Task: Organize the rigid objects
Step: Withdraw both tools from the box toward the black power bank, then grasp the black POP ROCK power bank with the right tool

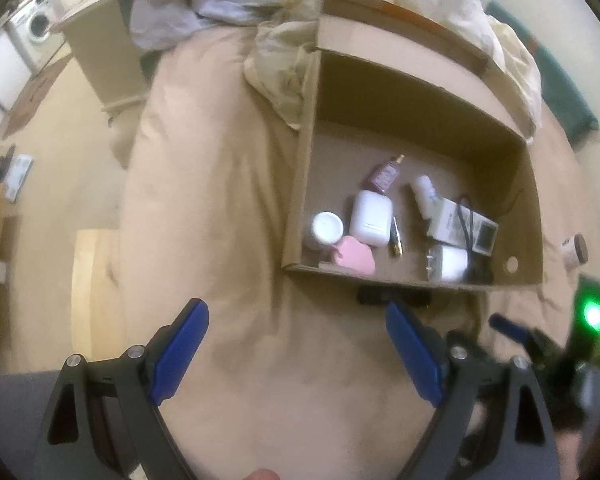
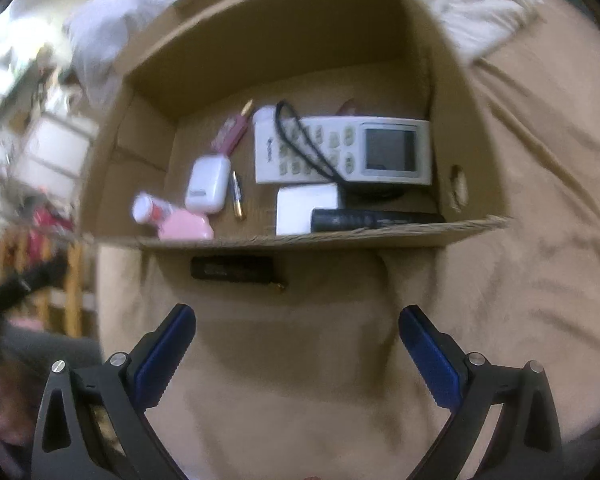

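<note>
I see both my left gripper (image 1: 296, 344) and right gripper (image 2: 296, 350) spread wide, empty, near the box (image 2: 300, 242) over the bed (image 2: 300, 400).

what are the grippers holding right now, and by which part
Nothing. Both the left gripper and right gripper are open and empty above the bedding.

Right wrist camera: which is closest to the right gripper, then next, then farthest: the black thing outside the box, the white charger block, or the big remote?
From the right gripper:
1. Black object, on the bedding just outside the box's near wall.
2. White charger block, inside, against that wall.
3. Remote control, farther back inside.
</note>
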